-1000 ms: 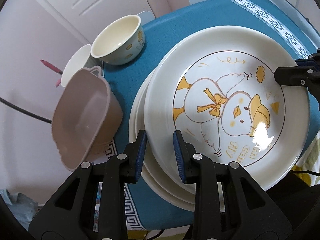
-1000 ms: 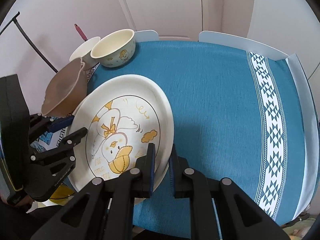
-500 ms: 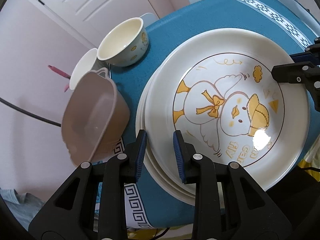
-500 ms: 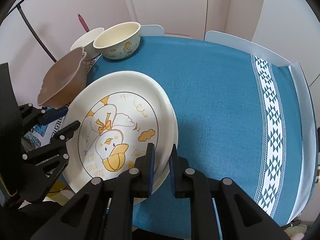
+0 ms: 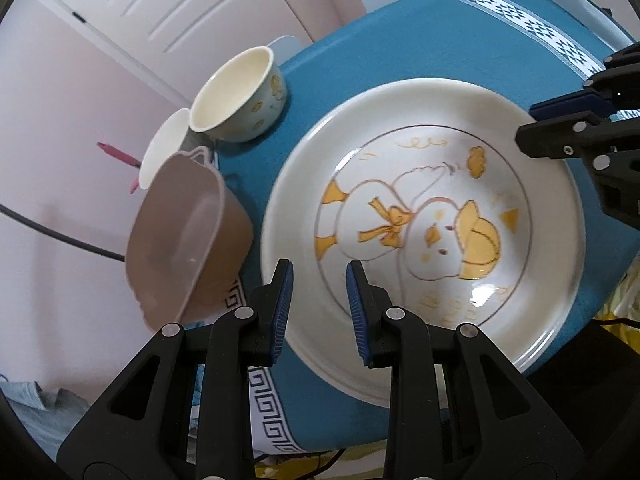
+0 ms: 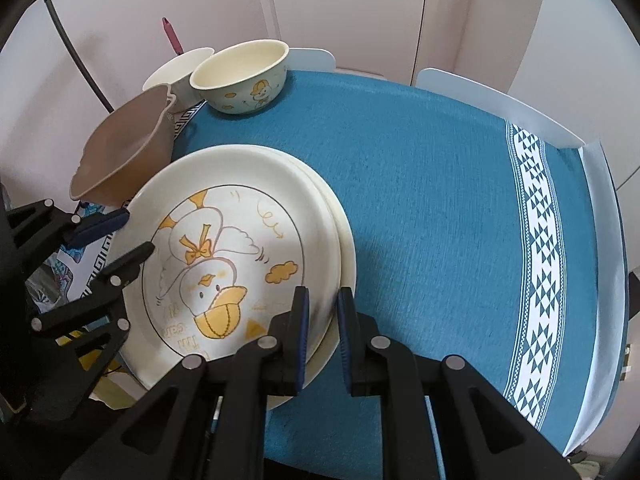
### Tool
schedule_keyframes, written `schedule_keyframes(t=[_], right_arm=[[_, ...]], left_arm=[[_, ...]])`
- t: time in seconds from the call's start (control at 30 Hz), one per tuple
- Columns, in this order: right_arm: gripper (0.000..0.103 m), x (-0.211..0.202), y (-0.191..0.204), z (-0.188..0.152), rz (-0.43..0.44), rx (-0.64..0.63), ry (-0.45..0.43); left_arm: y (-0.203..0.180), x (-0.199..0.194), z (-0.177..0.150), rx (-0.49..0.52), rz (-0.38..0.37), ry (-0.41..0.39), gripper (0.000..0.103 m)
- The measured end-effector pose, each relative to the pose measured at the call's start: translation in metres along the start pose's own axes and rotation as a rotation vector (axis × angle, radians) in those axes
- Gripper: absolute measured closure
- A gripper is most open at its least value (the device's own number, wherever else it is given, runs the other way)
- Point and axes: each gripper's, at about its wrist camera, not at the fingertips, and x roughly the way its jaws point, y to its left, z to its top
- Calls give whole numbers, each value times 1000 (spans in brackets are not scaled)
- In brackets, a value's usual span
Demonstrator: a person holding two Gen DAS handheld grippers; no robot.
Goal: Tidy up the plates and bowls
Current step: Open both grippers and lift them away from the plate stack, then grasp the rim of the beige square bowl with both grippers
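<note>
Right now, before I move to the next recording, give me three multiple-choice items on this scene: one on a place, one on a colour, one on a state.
1. Where is the brown tub relative to the duck plate?
A. stacked on it
B. beside it, at the table's edge
C. under it

2. What colour is the tablecloth?
A. blue
B. red
C. green

3. How does the right gripper stand?
A. wide open above the cloth
B. shut on the bowl
C. shut on the plate's rim

Answers:
1 B: the tub sits next to the plate near the cloth's edge.
2 A: the cloth is blue with a white patterned band.
3 C: its fingers pinch the rim; the bowl stands apart, far off.
</note>
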Motion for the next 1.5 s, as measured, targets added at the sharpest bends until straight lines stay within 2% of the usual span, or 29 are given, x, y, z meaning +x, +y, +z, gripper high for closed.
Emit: schedule_keyframes(t=[0.27,0.4,0.5,0.57,0.6,0.63,0.67,0.7,0.73,0.77,0.83,0.9,1.1,1.23,1.3,1.43,1.5], right_arm=[[90,-6,-2,-1,22,10,-17],[90,-23,-13,7,43,46,-78],[90,-35,-24,13,70,76,-114],[77,-45,-33,18,100,96,-143],[46,-50,-38,20,117,98,-162],[9,-54,-41,22,132,95,-180],[0,-61,-44,26,149,87,-210],[0,-65,-47,29,163,76,-228],[0,-70,-49,33,181,60,-239],[0,-73,-50,37,192,47,-244],[0,-79,-52,42,212,22,-261],[0,-86,-55,47,245,-14,-277],[0,-94,-47,71,339,-153,-296],[0,-86,-26,95,384,-263,-218],[0,-82,-8,108,387,-302,-216],[0,-67,23,126,358,-334,-207],[0,-47,43,136,379,-336,-159]], left_arm=[[4,-2,3,-22,-23,-8,78],[18,-16,11,-100,-70,-49,78],[39,-31,20,-214,-116,-84,78],[51,-40,25,-295,-157,-101,77],[57,-44,27,-335,-166,-107,77],[61,-49,29,-377,-165,-108,75],[65,-52,30,-412,-165,-107,65],[68,-55,30,-439,-164,-109,54],[71,-60,29,-480,-160,-115,21],[74,-67,27,-525,-148,-136,2],[79,-82,22,-586,-110,-179,0],[82,-89,23,-611,-86,-168,0],[109,-106,3,-788,-24,-144,0],[137,-106,-15,-875,15,-107,0],[153,-101,-26,-908,31,-84,0],[179,-77,-45,-957,0,-56,0],[194,-56,-57,-1005,-78,-38,0]])
